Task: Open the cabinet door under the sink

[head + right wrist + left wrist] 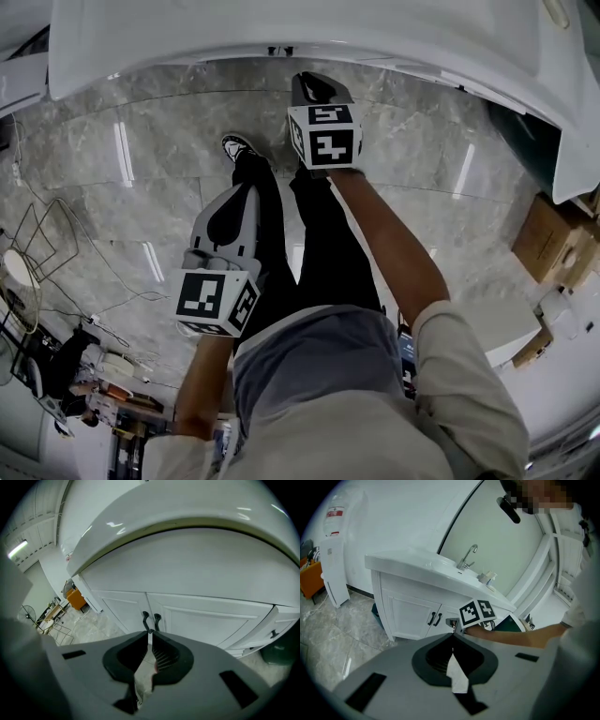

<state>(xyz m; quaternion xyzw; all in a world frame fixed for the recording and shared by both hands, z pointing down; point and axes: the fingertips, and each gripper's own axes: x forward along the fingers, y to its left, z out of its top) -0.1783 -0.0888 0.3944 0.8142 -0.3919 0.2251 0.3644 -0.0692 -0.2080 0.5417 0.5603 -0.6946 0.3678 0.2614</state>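
The white vanity cabinet (410, 613) stands under the sink counter (281, 37), both doors closed. Two black handles (151, 620) sit side by side where the doors meet, also seen as handles (434, 618) in the left gripper view. My right gripper (150, 633) is shut and empty, its tips just in front of and slightly below the handles. In the head view the right gripper (311, 82) reaches under the counter edge. My left gripper (453, 635) is shut on nothing and hangs back. In the head view the left gripper (247, 189) is over the person's legs.
A faucet (467, 556) rises from the sink. A water dispenser (335, 550) stands left of the vanity. Cardboard boxes (553, 234) lie to the right, a fan (19, 272) and cables to the left. A green bin (281, 648) sits right of the cabinet.
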